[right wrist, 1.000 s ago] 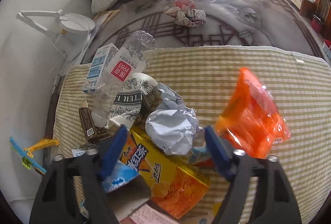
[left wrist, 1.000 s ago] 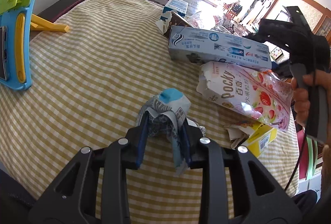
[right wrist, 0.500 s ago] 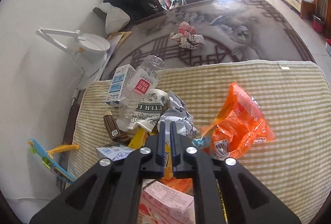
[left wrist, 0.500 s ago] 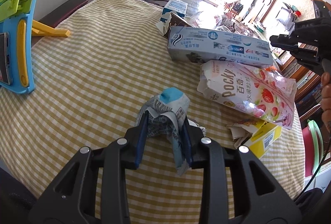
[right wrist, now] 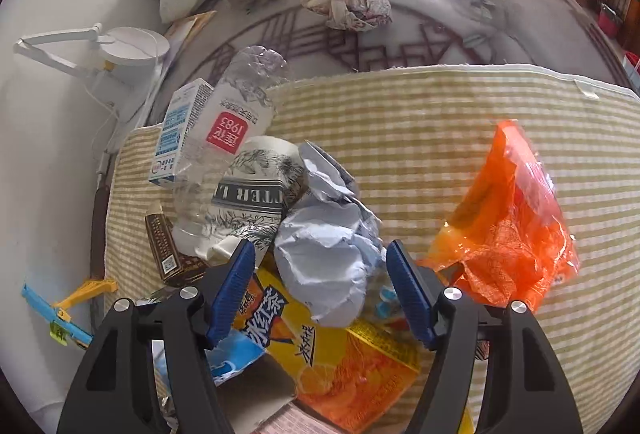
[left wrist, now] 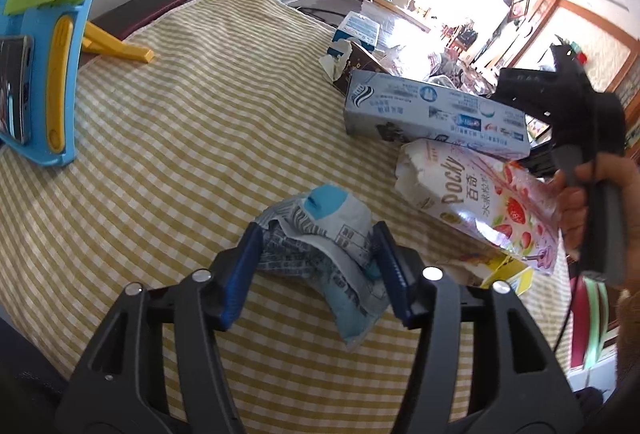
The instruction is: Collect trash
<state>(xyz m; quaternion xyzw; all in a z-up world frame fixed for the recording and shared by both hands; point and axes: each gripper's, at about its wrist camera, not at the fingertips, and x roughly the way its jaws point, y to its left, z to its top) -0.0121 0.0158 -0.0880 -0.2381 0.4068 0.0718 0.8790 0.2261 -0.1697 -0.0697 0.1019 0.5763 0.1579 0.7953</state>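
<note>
On the yellow-and-white checked cloth the trash now sits gathered in one heap, and both tools have just let go over it. The left gripper, clamped tight on the crumpled blue-and-white printed wrapper a second ago, has just been opening; its blue pads now stand either side of the wrapper, which lies on the cloth between them, apparently released beside the pink Pocky biscuit box and the long pale-blue toothpaste carton. That piece looks delivered.

The right gripper, shut on nothing half a second ago, has just been opening too, and its spread jaws now bracket the crumpled ball of pale paper, though whether the pads touch it is hard to tell. This ball tops the yellow drink carton, with the orange plastic bag just beside.

Both grippers tilt steeply down toward the cloth.
</note>
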